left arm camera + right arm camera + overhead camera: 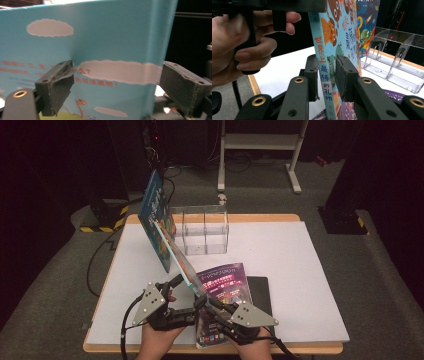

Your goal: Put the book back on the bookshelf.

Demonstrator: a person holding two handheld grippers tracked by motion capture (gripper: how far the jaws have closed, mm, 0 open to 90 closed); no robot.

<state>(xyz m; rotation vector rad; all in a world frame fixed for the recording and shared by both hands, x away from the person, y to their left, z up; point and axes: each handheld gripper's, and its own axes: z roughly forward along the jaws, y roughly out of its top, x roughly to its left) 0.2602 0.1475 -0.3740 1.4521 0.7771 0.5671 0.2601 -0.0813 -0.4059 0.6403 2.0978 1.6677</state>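
Right hand-held gripper [325, 75] clamps book [342, 37] spine, upright, tilted away; left [110, 82] wide open.

The right gripper [325, 75] has its fingers [312, 75] pressed on the spine of an upright picture book [342, 30]. Left of the book, a hand [239, 47] grips a black handle. Right of the book, a clear plastic organizer [397, 57] stands on the white worktop [287, 65].
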